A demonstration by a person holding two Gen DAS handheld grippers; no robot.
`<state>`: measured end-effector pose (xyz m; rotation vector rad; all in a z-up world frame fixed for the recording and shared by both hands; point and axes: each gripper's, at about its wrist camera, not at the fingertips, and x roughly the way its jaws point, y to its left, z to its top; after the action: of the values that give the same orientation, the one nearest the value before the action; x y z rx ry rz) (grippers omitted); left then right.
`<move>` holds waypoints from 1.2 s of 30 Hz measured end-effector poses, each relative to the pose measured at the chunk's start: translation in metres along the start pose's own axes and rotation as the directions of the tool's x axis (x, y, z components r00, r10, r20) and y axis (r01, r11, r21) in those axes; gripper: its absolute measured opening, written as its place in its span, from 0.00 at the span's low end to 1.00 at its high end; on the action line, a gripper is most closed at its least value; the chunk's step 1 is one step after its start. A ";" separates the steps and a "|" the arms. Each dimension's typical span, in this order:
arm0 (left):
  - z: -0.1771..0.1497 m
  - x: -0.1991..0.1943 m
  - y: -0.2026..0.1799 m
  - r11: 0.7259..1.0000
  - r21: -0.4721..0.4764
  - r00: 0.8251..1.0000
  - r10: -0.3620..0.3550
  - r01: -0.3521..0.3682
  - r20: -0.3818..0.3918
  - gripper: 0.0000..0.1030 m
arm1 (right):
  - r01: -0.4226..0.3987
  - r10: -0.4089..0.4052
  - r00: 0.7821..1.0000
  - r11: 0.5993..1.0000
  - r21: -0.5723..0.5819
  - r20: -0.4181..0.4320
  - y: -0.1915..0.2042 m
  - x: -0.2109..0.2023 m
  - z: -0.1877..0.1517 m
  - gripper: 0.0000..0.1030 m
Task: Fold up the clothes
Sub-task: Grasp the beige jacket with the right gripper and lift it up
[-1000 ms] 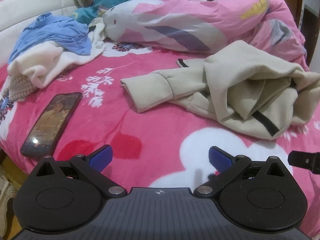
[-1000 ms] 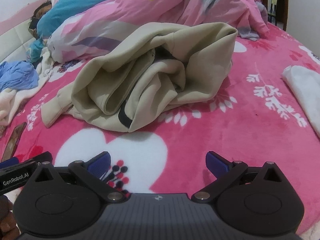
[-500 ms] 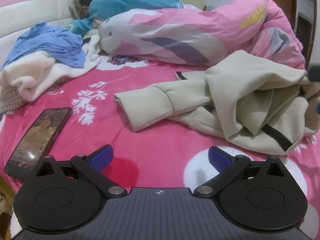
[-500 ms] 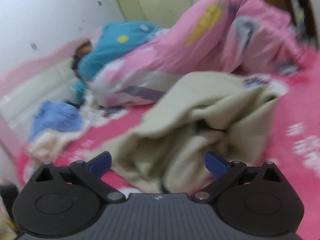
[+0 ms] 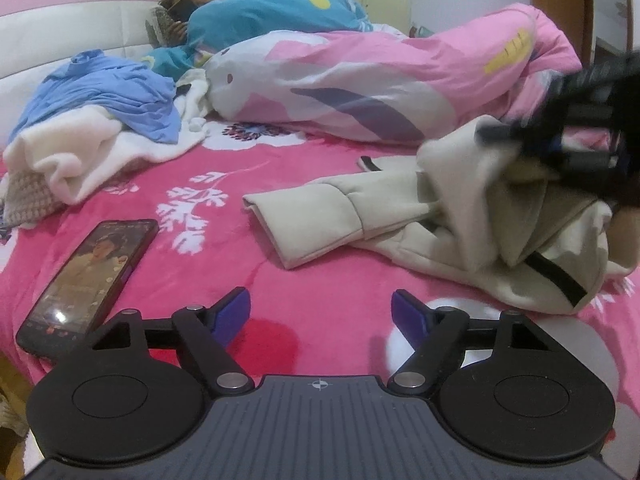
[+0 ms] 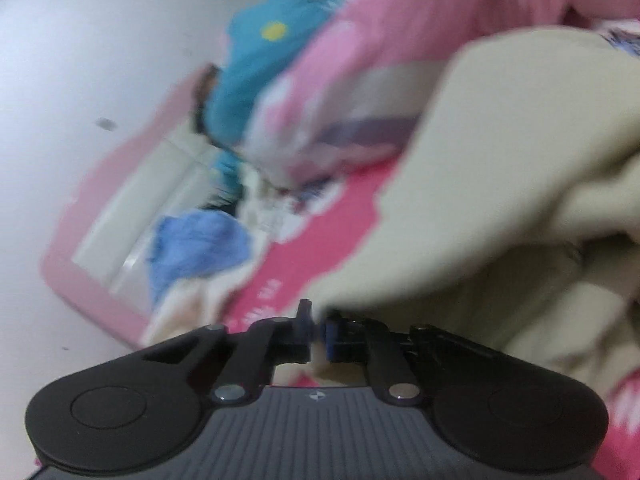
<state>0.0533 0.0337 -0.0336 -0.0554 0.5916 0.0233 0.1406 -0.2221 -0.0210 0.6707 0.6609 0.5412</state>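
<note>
Two views show one bed. From the left wrist, the bed's pink fleece blanket (image 5: 320, 216) with white flowers and leaf sprigs fills the middle of the picture. A beige sweatshirt (image 5: 472, 216) lies crumpled on it at the right, one sleeve stretched out toward the left with its cuff flat on the blanket. A black phone (image 5: 90, 276) with a lit screen lies near the left edge of the bed. Farther back on the left, a blue garment (image 5: 104, 96) rests on top of a white fleece (image 5: 72, 156). A pink patterned duvet (image 5: 380, 80) is bunched across the back, and behind it a person lies under a teal cover (image 5: 280, 4) next to the white padded headboard (image 5: 64, 28) with its pink frame. A wooden door frame stands at the far right. The left tongs (image 5: 320, 312) hang over bare blanket, closing, with nothing between the blue pads. The right tongs (image 5: 576, 144) appear as a dark blur at the top of the sweatshirt.

From the right wrist, everything is smeared by motion. The right tongs (image 6: 318, 338) are closed; pale cloth shows just behind the narrow gap, but whether it is pinched I cannot tell. The sweatshirt (image 6: 500, 208) fills the right half, with a white wall (image 6: 100, 40) at the left.
</note>
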 end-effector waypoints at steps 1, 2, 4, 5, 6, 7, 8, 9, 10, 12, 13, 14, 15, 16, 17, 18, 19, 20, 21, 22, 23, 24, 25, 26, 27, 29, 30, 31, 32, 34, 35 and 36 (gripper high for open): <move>0.000 -0.001 0.000 1.000 -0.001 1.000 -0.002 0.002 0.003 0.75 | -0.029 0.030 0.999 0.999 -0.022 0.031 0.005 -0.006 0.002 0.06; 0.000 -0.003 0.000 1.000 -0.001 1.000 -0.003 0.003 0.006 0.75 | -0.058 0.060 0.996 0.998 -0.038 0.061 0.008 -0.012 0.004 0.05; 0.001 -0.006 -0.001 1.000 0.002 1.000 -0.007 0.007 0.014 0.75 | -0.119 0.123 0.984 0.992 -0.038 0.126 0.010 -0.028 0.012 0.05; 0.001 -0.007 -0.002 1.000 0.006 1.000 -0.010 0.010 0.019 0.75 | -0.159 0.162 0.972 0.987 -0.035 0.167 0.010 -0.040 0.016 0.05; 0.001 -0.010 -0.002 1.000 0.010 1.000 -0.013 0.013 0.027 0.75 | -0.192 0.196 0.958 0.981 -0.038 0.209 0.010 -0.052 0.020 0.05; 0.001 -0.012 -0.003 1.000 0.013 0.999 -0.015 0.014 0.034 0.75 | -0.218 0.222 0.941 0.975 -0.044 0.254 0.009 -0.066 0.025 0.05; 0.001 -0.014 -0.004 1.000 0.015 0.999 -0.015 0.014 0.039 0.76 | -0.244 0.247 0.922 0.969 -0.051 0.297 0.009 -0.080 0.029 0.05; 0.001 -0.015 -0.006 1.000 0.018 0.999 -0.015 0.014 0.043 0.76 | -0.262 0.267 0.902 0.963 -0.061 0.338 0.009 -0.094 0.033 0.05; 0.002 -0.016 -0.007 1.000 0.020 0.999 -0.015 0.014 0.047 0.76 | -0.266 0.275 0.886 0.961 -0.077 0.373 0.010 -0.110 0.036 0.05; 0.002 -0.018 -0.009 1.000 0.027 0.999 -0.017 0.015 0.052 0.76 | -0.263 0.284 0.851 0.959 -0.111 0.442 0.010 -0.145 0.042 0.05; 0.002 -0.019 -0.010 0.999 0.029 0.998 -0.018 0.016 0.054 0.76 | -0.260 0.287 0.831 0.958 -0.123 0.476 0.009 -0.163 0.043 0.05; 0.002 -0.019 -0.011 0.999 0.031 0.998 -0.021 0.019 0.052 0.77 | -0.257 0.283 0.810 0.958 -0.124 0.513 0.005 -0.181 0.044 0.05; 0.002 -0.020 -0.012 0.999 0.032 0.998 -0.023 0.021 0.051 0.77 | -0.255 0.276 0.792 0.960 -0.117 0.545 0.000 -0.196 0.043 0.05; 0.002 -0.021 -0.013 0.999 0.036 0.998 -0.025 0.023 0.053 0.77 | -0.253 0.266 0.771 0.962 -0.104 0.579 -0.006 -0.211 0.042 0.05; 0.002 -0.022 -0.014 0.999 0.039 0.998 -0.027 0.025 0.056 0.77 | -0.253 0.248 0.747 0.964 -0.081 0.617 -0.015 -0.227 0.040 0.05; 0.002 -0.023 -0.015 0.999 0.043 0.998 -0.030 0.027 0.058 0.77 | -0.252 0.226 0.721 0.966 -0.055 0.655 -0.026 -0.242 0.036 0.05; 0.003 -0.024 -0.016 0.998 0.047 0.998 -0.032 0.030 0.061 0.77 | -0.249 0.196 0.695 0.968 -0.023 0.692 -0.037 -0.256 0.031 0.05; 0.003 -0.025 -0.017 0.998 0.054 0.997 -0.034 0.031 0.066 0.77 | -0.249 0.163 0.670 0.968 0.012 0.725 -0.048 -0.270 0.025 0.05; 0.003 -0.026 -0.019 0.998 0.059 0.997 -0.037 0.033 0.068 0.78 | -0.251 0.124 0.649 0.966 0.058 0.751 -0.062 -0.281 0.017 0.05; 0.003 -0.026 -0.020 0.997 0.063 0.997 -0.041 0.037 0.066 0.78 | -0.253 0.075 0.631 0.961 0.113 0.772 -0.076 -0.291 0.007 0.05; 0.003 -0.025 -0.022 0.997 0.068 0.997 -0.045 0.041 0.065 0.78 | -0.256 0.025 0.612 0.952 0.167 0.790 -0.091 -0.300 -0.002 0.05; 0.003 -0.024 -0.025 0.996 0.077 0.997 -0.051 0.047 0.059 0.78 | -0.251 -0.031 0.599 0.941 0.225 0.800 -0.106 -0.308 -0.013 0.05; 0.003 -0.023 -0.028 0.995 0.086 0.997 -0.057 0.053 0.053 0.78 | -0.232 -0.098 0.597 0.929 0.288 0.796 -0.119 -0.313 -0.024 0.05; 0.003 -0.022 -0.031 0.994 0.094 0.997 -0.064 0.059 0.048 0.79 | -0.209 -0.163 0.598 0.914 0.349 0.785 -0.133 -0.318 -0.035 0.05; 0.003 -0.021 -0.035 0.992 0.108 0.996 -0.071 0.066 0.044 0.80 | -0.180 -0.225 0.610 0.895 0.409 0.760 -0.145 -0.320 -0.044 0.05; 0.004 -0.018 -0.044 0.987 0.136 0.996 -0.087 0.081 0.036 0.82 | -0.120 -0.339 0.651 0.838 0.532 0.680 -0.167 -0.321 -0.062 0.08; 0.005 -0.017 -0.049 0.985 0.150 0.995 -0.096 0.090 0.034 0.83 | -0.099 -0.372 0.674 0.811 0.577 0.639 -0.176 -0.321 -0.070 0.09; 0.006 -0.016 -0.054 0.981 0.163 0.994 -0.107 0.100 0.034 0.83 | -0.078 -0.398 0.698 0.784 0.616 0.595 -0.182 -0.322 -0.078 0.16; 0.007 -0.016 -0.059 0.978 0.177 0.992 -0.118 0.111 0.033 0.85 | -0.055 -0.417 0.721 0.761 0.646 0.554 -0.187 -0.323 -0.085 0.31; 0.011 -0.014 -0.070 0.969 0.212 0.990 -0.138 0.125 0.044 0.87 | -0.021 -0.420 0.753 0.753 0.657 0.506 -0.190 -0.327 -0.098 0.40; 0.013 -0.013 -0.075 0.964 0.230 0.988 -0.147 0.132 0.049 0.88 | -0.001 -0.419 0.767 0.757 0.654 0.486 -0.189 -0.330 -0.103 0.41; 0.015 -0.013 -0.080 0.960 0.244 0.987 -0.153 0.135 0.057 0.90 | 0.026 -0.421 0.777 0.765 0.644 0.468 -0.186 -0.332 -0.105 0.45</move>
<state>0.0543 -0.0450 -0.0102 0.1363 0.5104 -0.1871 -0.1109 -0.5187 -0.0914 1.2848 0.2947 -0.1690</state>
